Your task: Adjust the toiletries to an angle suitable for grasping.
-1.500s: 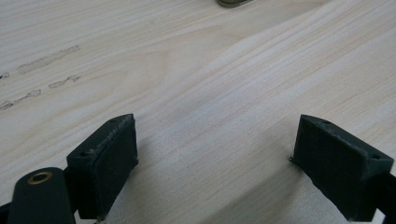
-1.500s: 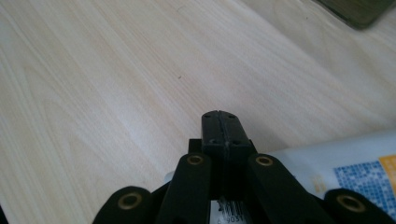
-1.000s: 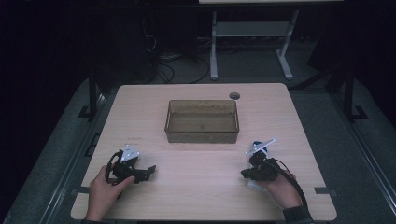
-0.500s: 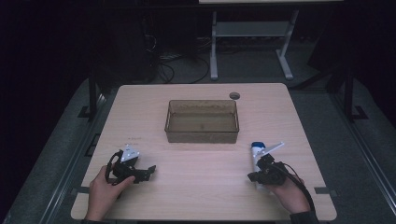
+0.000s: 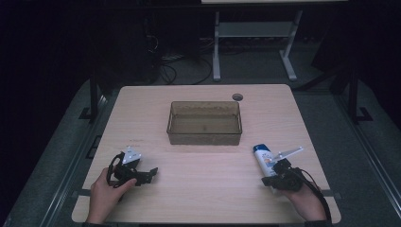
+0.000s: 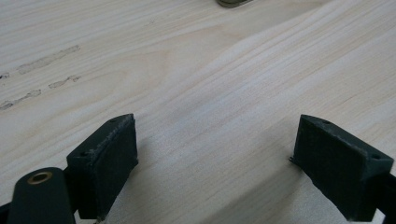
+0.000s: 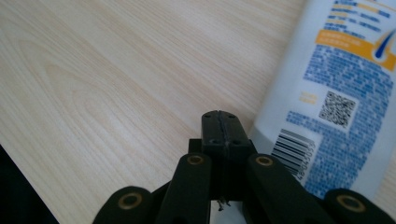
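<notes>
— Bottle (image 5: 263, 159) first: where do we find it?

— We see it lying on the wooden table (image 5: 203, 189), near the front right, just ahead of the right gripper (image 5: 273, 179). It is white with a blue cap end pointing toward the far side, and blue and orange print on its label. In the right gripper view the bottle (image 7: 336, 98) lies just to the side of the jaws, showing a barcode and a square code.

— And how does that right gripper (image 7: 219, 123) stand?

— We see its two black jaws pressed flat together with nothing between them. The bottle is beside them, not in them. The right hand (image 5: 302, 198) grips it from the near edge.

— What about the other side?

— The left gripper (image 5: 146, 175) rests low over the table at the front left, in the left hand (image 5: 106, 191). In its own view the left gripper (image 6: 212, 154) has its jaws spread wide, with bare wood between them.

— Anything else that we can make out?

— A clear brownish bin (image 5: 204, 123) sits mid-table, well apart from both grippers. It looks empty.
</notes>
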### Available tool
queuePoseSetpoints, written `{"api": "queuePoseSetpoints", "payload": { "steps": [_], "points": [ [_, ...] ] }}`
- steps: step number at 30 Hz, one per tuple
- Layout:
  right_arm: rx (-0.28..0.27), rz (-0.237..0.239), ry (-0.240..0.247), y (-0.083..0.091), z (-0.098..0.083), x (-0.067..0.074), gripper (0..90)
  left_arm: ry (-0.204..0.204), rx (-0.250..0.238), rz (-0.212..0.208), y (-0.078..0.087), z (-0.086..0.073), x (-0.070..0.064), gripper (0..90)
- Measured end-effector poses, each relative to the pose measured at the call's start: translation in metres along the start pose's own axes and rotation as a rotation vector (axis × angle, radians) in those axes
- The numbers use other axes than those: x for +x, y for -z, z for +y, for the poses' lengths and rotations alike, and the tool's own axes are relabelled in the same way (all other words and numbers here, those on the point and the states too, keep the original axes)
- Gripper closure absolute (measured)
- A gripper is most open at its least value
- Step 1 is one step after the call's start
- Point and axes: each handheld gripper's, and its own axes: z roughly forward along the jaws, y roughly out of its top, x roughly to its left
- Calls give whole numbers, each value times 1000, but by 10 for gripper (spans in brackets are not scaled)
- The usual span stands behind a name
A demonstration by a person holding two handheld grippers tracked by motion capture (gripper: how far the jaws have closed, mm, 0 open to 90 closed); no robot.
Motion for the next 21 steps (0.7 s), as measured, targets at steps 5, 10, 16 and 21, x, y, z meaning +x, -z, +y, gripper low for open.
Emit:
{"api": "queuePoseSetpoints", "payload": {
  "steps": [5,10,16,21],
  "points": [
    [-6,-6,-17,4,-5,-4,897,0,0,0,0,0,0,122],
    [-18,-18,-40,10,-12,-10,897,0,0,0,0,0,0,121],
    [-22,-32,-59,15,-18,-16,897,0,0,0,0,0,0,121],
    [-25,-39,-73,18,-22,-19,897,0,0,0,0,0,0,121]
  ]
}}
